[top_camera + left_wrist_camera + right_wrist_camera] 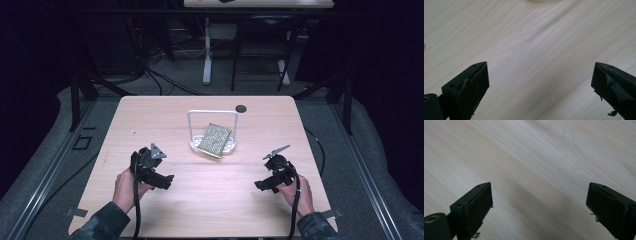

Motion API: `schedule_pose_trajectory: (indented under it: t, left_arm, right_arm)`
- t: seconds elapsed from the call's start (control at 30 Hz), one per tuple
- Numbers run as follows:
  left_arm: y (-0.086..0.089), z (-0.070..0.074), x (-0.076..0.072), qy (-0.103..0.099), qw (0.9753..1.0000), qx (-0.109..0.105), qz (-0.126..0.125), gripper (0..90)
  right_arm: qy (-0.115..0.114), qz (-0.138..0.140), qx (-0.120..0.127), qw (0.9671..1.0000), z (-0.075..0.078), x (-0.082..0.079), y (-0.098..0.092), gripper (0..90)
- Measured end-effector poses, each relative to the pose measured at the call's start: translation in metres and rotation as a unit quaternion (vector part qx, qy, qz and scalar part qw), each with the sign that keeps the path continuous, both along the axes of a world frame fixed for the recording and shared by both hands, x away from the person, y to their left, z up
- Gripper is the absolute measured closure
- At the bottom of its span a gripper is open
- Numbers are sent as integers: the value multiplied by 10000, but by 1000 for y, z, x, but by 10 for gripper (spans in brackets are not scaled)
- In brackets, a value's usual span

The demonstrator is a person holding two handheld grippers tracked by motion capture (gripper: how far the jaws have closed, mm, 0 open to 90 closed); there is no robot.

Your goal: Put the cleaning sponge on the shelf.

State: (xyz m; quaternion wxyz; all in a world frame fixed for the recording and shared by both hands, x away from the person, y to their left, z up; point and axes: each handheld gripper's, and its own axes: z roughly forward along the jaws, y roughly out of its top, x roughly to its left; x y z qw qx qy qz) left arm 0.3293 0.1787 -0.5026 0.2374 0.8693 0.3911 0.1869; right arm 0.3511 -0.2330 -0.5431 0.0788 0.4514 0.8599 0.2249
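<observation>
You held both grippers wide and empty, left gripper [168, 181] and right gripper [259, 185] low over the near surface [210, 200], with the sponge [215, 140] leaning in its white rack [212, 114] farther off, midway between them.

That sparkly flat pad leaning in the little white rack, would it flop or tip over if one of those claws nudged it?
The pad leans tilted inside the white rack, so a nudge would probably tip it. Its straight edges suggest it is fairly stiff, and being thin it is likely light. Its glittery face may be slippery.
</observation>
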Motion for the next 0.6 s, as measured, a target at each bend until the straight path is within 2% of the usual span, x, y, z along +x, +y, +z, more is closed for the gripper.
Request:
schedule_pose_trajectory:
  t: [0.17,0.27,0.33,0.43,0.5,0.6]
  left_arm:
    - [14,-15,-9,164,9998,-19,139,2]
    - [20,-21,-9,149,9995,-94,246,2]
    - [20,-24,-9,178,9996,-15,204,2]
    - [17,-32,-5,351,9992,155,97,2]
    - [16,-34,-4,385,9991,194,65,2]
    - [16,-34,-3,363,9992,131,47,2]
  right_arm:
    - [6,23,-27,10000,0,0,1,64]
    - [10,29,-31,10000,0,0,1,64]
    - [5,29,-30,10000,0,0,1,64]
    - [23,-1,-3,10000,0,1,0,65]
    - [1,29,-39,10000,0,1,-1,65]
    - [-36,26,-35,10000,0,1,-2,65]
